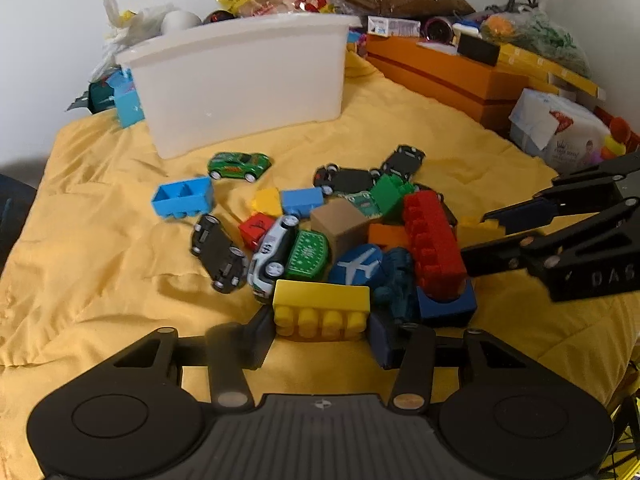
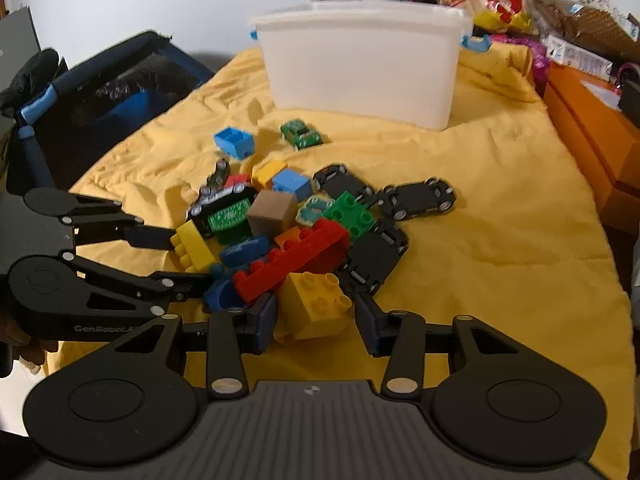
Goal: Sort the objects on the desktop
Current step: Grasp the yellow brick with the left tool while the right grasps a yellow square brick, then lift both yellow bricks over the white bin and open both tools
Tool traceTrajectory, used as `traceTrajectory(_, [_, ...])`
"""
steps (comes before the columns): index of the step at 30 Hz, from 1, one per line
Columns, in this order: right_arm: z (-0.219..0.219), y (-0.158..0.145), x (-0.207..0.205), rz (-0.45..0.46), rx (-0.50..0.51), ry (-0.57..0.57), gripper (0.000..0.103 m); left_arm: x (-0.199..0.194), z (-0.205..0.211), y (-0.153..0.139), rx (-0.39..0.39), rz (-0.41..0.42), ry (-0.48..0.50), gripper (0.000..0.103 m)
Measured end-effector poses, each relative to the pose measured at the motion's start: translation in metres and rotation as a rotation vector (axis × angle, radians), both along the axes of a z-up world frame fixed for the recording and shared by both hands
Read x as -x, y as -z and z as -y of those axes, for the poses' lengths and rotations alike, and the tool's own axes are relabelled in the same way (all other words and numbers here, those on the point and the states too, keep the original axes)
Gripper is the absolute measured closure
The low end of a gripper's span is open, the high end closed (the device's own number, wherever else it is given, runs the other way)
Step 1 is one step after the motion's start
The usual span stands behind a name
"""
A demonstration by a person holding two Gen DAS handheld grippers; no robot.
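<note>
A pile of toy bricks and toy cars lies on the yellow cloth [image 1: 100, 240]. My left gripper [image 1: 320, 332] has its jaws on both ends of a long yellow brick [image 1: 320, 306] at the pile's near edge; in the right wrist view the brick [image 2: 192, 248] sits between the fingers. My right gripper [image 2: 316, 320] straddles a square yellow brick [image 2: 314, 304], jaws close beside it, small gaps showing; the same brick [image 1: 478, 229] appears between its fingers in the left wrist view. A long red brick [image 1: 434, 244] and a white bin [image 1: 240, 80] are beyond.
A green toy car [image 1: 238, 165] and a blue brick [image 1: 182, 198] lie apart near the bin. An orange box [image 1: 448, 72] and a tissue pack [image 1: 560, 128] stand right. Clutter fills the back. A dark folding frame [image 2: 100, 92] stands off the left edge.
</note>
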State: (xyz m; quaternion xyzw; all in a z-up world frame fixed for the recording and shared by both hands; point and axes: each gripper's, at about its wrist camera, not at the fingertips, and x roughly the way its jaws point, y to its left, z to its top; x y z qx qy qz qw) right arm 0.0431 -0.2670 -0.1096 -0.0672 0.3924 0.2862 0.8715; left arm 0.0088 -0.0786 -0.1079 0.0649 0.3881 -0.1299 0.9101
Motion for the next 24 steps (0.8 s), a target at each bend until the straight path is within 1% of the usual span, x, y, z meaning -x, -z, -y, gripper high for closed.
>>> traceTrajectory(3, [0.007, -0.005, 0.001, 0.006, -0.011, 0.018, 0.057, 0.005, -0.011, -0.009, 0.016, 0.02, -0.023, 0.051])
traceTrajectory(4, [0.009, -0.006, 0.002, 0.012, -0.01, 0.019, 0.061, 0.006, -0.015, -0.013, 0.025, 0.025, -0.035, 0.051])
traceTrajectory(5, [0.009, -0.007, 0.002, 0.017, -0.007, 0.02, 0.075, 0.006, -0.02, -0.016, 0.03, 0.029, -0.044, 0.051])
traceTrajectory(6, [0.011, -0.008, 0.003, 0.019, -0.006, 0.023, 0.076, 0.007, -0.024, -0.019, 0.031, 0.032, -0.058, 0.051])
traceTrajectory(9, [0.014, -0.009, 0.002, 0.012, -0.012, 0.038, 0.076, 0.006, -0.036, -0.027, 0.05, 0.036, -0.091, 0.051])
traceTrajectory(10, [0.014, -0.006, 0.001, 0.003, 0.002, 0.037, 0.073, 0.006, -0.039, -0.027, 0.049, 0.034, -0.094, 0.051])
traceTrajectory(13, [0.011, 0.003, 0.0, 0.001, 0.033, 0.029, 0.054, 0.005, -0.043, -0.027, 0.041, 0.03, -0.107, 0.051])
traceTrajectory(15, [0.008, 0.007, -0.001, 0.005, 0.05, 0.026, 0.055, 0.005, -0.045, -0.028, 0.042, 0.027, -0.113, 0.051])
traceTrajectory(19, [0.007, 0.016, -0.008, -0.009, 0.057, 0.055, 0.052, 0.007, -0.046, -0.027, 0.039, 0.023, -0.106, 0.051])
traceTrajectory(20, [0.008, 0.018, -0.01, -0.022, 0.056, 0.062, 0.053, 0.007, -0.045, -0.027, 0.037, 0.022, -0.105, 0.051])
traceTrajectory(22, [0.008, 0.02, -0.012, -0.038, 0.049, 0.057, 0.061, 0.007, -0.046, -0.026, 0.038, 0.022, -0.109, 0.051])
traceTrajectory(24, [0.009, 0.016, -0.011, -0.027, 0.036, 0.06, 0.061, 0.006, -0.047, -0.028, 0.047, 0.023, -0.115, 0.051])
